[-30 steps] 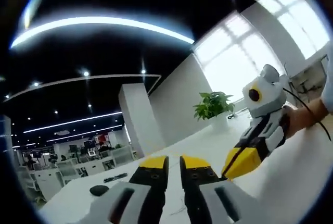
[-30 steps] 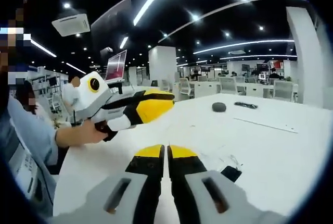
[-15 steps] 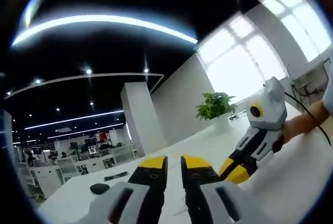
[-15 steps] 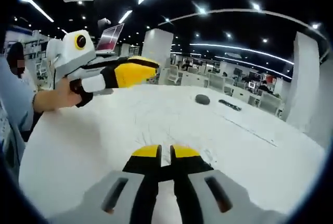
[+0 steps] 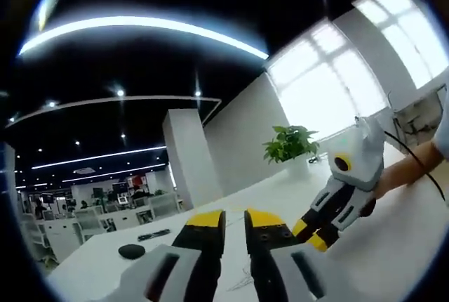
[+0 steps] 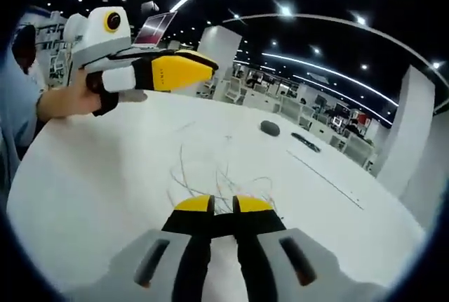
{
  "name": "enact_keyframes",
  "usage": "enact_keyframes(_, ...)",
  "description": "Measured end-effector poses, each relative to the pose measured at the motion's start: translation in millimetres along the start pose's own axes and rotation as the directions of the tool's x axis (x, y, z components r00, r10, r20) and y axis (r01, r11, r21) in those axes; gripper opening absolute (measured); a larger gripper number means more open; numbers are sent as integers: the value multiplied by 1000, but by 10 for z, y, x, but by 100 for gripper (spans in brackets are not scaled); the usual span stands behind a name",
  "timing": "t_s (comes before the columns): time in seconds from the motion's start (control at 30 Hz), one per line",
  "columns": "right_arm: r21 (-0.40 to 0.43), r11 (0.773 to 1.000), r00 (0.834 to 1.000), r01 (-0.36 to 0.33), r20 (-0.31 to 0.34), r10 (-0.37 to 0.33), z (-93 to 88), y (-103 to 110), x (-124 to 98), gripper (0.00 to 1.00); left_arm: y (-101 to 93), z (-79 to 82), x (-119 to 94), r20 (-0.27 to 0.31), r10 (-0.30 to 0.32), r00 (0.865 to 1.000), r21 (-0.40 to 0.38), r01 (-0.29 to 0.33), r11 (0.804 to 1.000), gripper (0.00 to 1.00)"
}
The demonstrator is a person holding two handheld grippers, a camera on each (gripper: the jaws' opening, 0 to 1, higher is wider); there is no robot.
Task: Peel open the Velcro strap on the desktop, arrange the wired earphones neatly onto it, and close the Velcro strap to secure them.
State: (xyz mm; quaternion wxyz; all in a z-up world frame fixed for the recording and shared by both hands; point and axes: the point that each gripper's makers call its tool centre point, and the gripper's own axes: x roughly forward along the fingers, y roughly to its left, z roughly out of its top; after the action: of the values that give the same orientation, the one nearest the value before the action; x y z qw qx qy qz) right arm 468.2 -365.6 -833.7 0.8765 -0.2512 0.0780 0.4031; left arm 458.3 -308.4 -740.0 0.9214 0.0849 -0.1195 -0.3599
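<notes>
Wired earphones (image 6: 224, 175): thin pale cable in loose loops on the white tabletop (image 6: 91, 175), just ahead of our right gripper (image 6: 223, 207). Its yellow-tipped jaws stand a narrow gap apart, holding nothing that we can see. We cannot make out the Velcro strap. Our left gripper (image 6: 200, 70) hovers above the tabletop up and to the left of the cable, jaws pressed together, a hand (image 6: 66, 98) on its handle. Around the cable the surface lies bare; a dark mouse (image 6: 269, 128) and a flat dark bar (image 6: 306, 142) sit well apart, toward the far edge. Left gripper view: faint cable lines by the jaws, a potted plant (image 5: 287, 144) at the far tabletop edge.
</notes>
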Motion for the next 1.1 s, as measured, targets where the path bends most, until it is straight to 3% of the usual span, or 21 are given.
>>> enact_keyframes(0.57, -153, 987, 999, -49, 8, 50, 87, 132, 46, 14, -1, -8, 5, -3, -4, 1000, -17, 4, 1000, 15)
enact_keyframes(0.77, -245, 968, 998, -52, -41, 43, 57, 172, 101, 14, 9, 2, 0, -1, -2, 1000, -20, 2, 1000, 16)
enact_keyframes(0.93, -350, 936, 998, -30, -66, 8, 46, 159, 80, 14, 8, 20, -6, 4, -3, 1000, -20, 3, 1000, 16)
enact_keyframes(1.1, -376, 926, 997, -33, -82, 2, 25, 178, 120, 14, 13, 18, -7, 3, -1, 1000, -23, 1, 1000, 16)
